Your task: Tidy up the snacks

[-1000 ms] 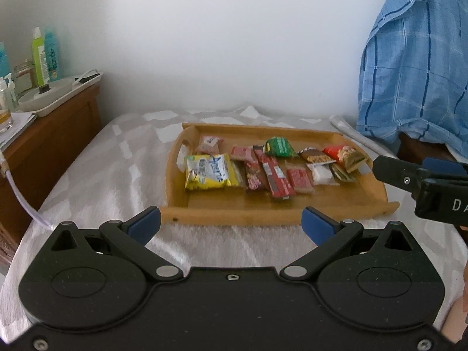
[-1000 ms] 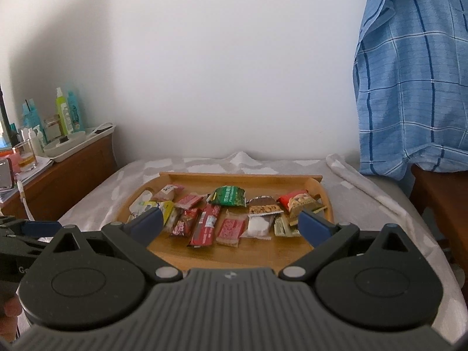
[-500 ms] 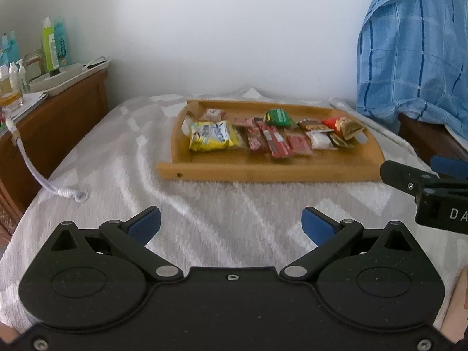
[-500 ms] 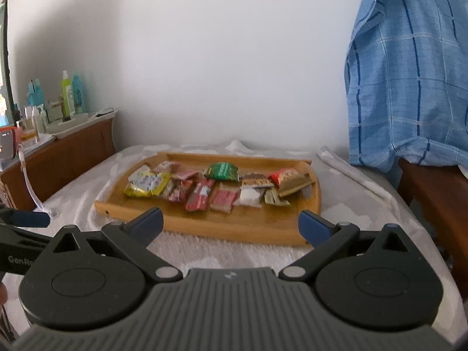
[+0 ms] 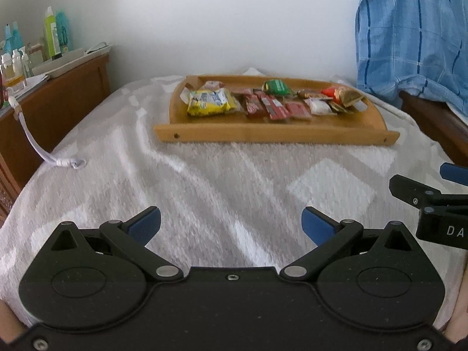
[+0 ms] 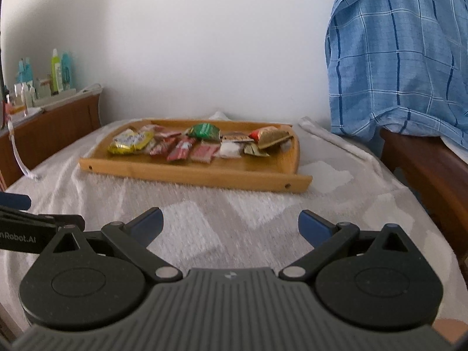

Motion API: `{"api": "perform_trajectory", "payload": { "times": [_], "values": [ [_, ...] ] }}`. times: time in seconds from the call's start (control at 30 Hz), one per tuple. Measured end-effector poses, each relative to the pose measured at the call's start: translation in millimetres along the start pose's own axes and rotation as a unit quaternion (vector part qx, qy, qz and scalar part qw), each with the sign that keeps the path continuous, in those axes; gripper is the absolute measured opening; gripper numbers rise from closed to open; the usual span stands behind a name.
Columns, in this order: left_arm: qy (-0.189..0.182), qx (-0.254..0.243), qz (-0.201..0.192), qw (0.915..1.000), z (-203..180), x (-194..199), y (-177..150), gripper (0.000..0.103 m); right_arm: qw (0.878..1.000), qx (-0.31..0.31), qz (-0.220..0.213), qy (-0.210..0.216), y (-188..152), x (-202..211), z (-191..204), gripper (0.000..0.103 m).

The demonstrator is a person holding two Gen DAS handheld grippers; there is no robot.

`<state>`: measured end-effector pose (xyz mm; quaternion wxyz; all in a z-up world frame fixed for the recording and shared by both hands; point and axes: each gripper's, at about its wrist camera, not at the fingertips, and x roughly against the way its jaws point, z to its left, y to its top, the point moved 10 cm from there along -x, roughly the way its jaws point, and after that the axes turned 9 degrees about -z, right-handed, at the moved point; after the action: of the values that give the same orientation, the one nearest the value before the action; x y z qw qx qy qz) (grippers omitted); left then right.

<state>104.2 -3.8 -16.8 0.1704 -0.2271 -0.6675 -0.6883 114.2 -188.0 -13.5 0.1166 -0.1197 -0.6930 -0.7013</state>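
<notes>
A wooden tray (image 5: pixel 275 137) (image 6: pixel 187 172) lies on the bed and holds several snack packets in a row: a yellow packet (image 5: pixel 209 103) (image 6: pixel 130 142) at the left, red bars (image 5: pixel 272 108) (image 6: pixel 181 150) in the middle, a green packet (image 5: pixel 276 87) (image 6: pixel 204 131) behind, a white one (image 5: pixel 318 106) (image 6: pixel 231 149) and red-gold ones (image 5: pixel 342 95) (image 6: pixel 269 136) at the right. My left gripper (image 5: pixel 231 223) is open and empty, well short of the tray. My right gripper (image 6: pixel 229 223) is open and empty, also well back; it shows at the right edge of the left wrist view (image 5: pixel 433 196).
The bed has a grey-white patterned blanket (image 5: pixel 222 181). A wooden nightstand (image 5: pixel 58 99) with bottles (image 5: pixel 54 33) stands at the left, with a white cable (image 5: pixel 44 149) hanging onto the bed. A blue plaid shirt (image 6: pixel 403 58) hangs over wooden furniture (image 6: pixel 430 169) at the right.
Both grippers have pulled back from the tray, which now looks smaller and farther away. Both stay open and empty. The snacks have not moved.
</notes>
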Motion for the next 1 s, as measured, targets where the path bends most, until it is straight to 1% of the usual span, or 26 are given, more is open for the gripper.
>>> {"api": "perform_trajectory", "payload": {
  "times": [0.27,0.47,0.63,0.7,0.8,1.0],
  "values": [
    [0.006,-0.001,0.013,0.9999,-1,-8,-19,0.103,1.000,0.007,0.025,-0.010,-26,-2,-6,0.103],
    [0.006,-0.001,0.017,0.9998,-2,-13,-27,0.103,0.999,0.009,0.033,-0.015,-33,-9,-5,0.103],
    [0.003,0.006,0.026,0.9996,-3,-17,-34,0.103,0.998,0.010,0.058,-0.013,-47,-13,0,0.103],
    [0.004,0.006,0.024,0.9997,-2,-18,-35,0.103,0.998,0.016,0.063,-0.015,-51,-14,2,0.103],
    [0.005,0.001,0.022,0.9997,-3,-18,-36,0.103,0.998,0.010,0.062,-0.018,-54,-15,1,0.103],
    [0.003,0.007,0.026,0.9996,-2,-20,-37,0.103,0.998,0.005,0.054,-0.017,-56,-16,1,0.103]
  ]
}}
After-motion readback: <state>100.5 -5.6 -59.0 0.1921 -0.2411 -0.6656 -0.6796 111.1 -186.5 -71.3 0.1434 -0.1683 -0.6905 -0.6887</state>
